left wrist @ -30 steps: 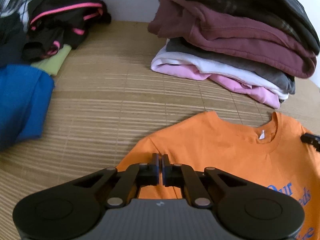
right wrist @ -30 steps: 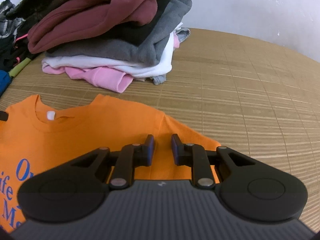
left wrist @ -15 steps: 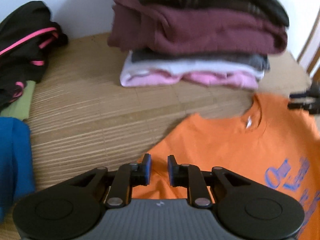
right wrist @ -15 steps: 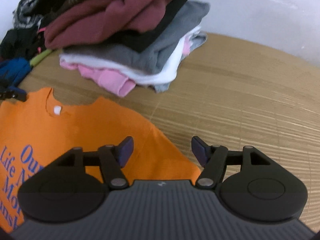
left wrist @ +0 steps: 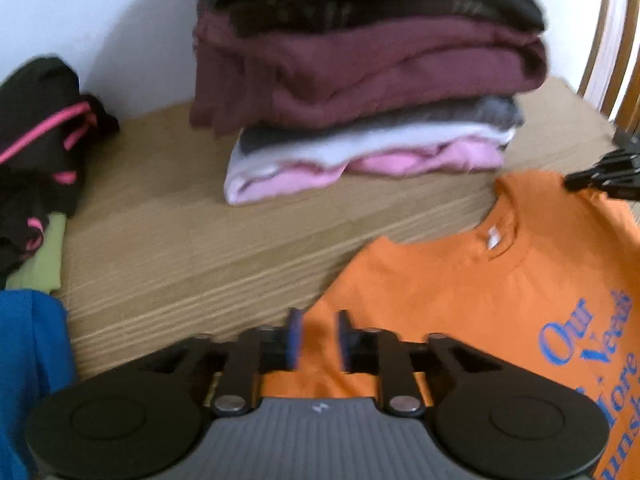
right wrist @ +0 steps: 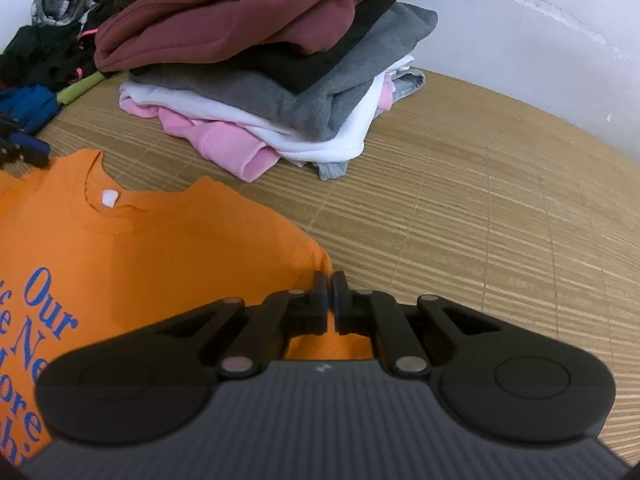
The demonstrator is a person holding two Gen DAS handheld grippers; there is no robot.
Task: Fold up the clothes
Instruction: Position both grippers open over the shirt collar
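A: Closest in, the left gripper (left wrist: pixel 316 336) has its blue-padded fingers (left wrist: pixel 294 338) apart; they have just been opening, hovering over the sleeve edge of the orange T-shirt (left wrist: pixel 460 280), nothing pinched.

B: And the right gripper (right wrist: pixel 330 300) has just snapped together. Its fingers are closed at the other sleeve corner of the shirt, with orange cloth showing in the thin slit between them, so it looks clamped on the fabric.

A: The shirt lies face up on a woven bamboo mat (right wrist: pixel 460 220), flat tan slats running across. Blue lettering on the chest, a white tag inside the collar (right wrist: pixel 109 198).

B: From the left wrist view, the tip of the right gripper shows at the far right edge by the shoulder. The picture is blurred there.

A: Just beyond the collar, apart from the shirt, stands the folded stack (right wrist: pixel 260 60): pink at the bottom, then white, grey, a thick maroon piece, dark ones on top.

B: Off to the left side, a blue garment (left wrist: pixel 32 360) at the near edge, a lime green piece (left wrist: pixel 44 256) behind it, and a black bundle with pink trim (left wrist: pixel 44 132) over that.

A: Farthest back, a plain white wall (right wrist: pixel 520 32) with a rough, cracked line across it.

B: And in the left wrist view, wooden slats (left wrist: pixel 616 48) upright at the far right corner.
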